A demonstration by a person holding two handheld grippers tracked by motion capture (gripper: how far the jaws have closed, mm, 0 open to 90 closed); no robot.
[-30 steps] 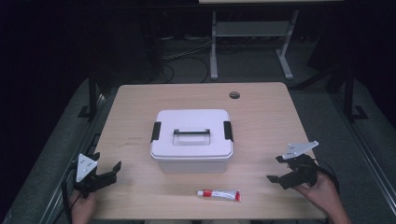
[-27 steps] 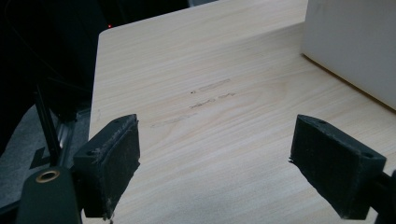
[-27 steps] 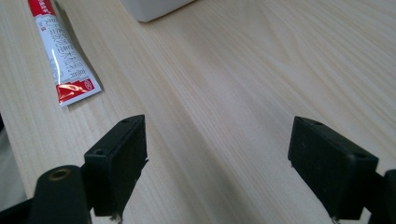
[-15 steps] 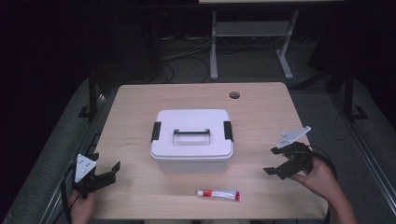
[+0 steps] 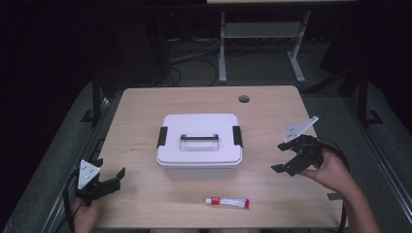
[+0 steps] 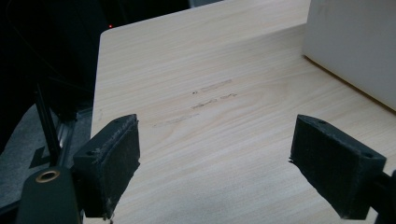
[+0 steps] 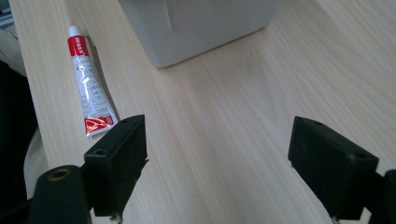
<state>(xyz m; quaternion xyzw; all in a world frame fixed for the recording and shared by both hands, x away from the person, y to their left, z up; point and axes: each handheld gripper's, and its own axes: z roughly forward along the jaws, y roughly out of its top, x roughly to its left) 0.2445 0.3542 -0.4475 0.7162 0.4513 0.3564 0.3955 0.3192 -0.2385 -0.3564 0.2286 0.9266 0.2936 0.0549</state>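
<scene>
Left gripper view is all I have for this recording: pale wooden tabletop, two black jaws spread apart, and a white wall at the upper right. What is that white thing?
Observer: A white rectangular plastic box with a closed lid; black latches at both ends.
Operator: Anything on its lid?
Observer: A dark carry handle, lying flat at the middle.
Operator: Other items on the table?
Observer: A small white tube with red ends, lying near the front edge, apart from the box.
Operator: The other hand-held gripper?
Observer: The right hand-held gripper is open, empty, right of the box.

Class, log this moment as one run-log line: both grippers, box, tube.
left gripper: open, empty | right gripper: open, empty, raised | box: lid on, latched | tube: lying before box
</scene>
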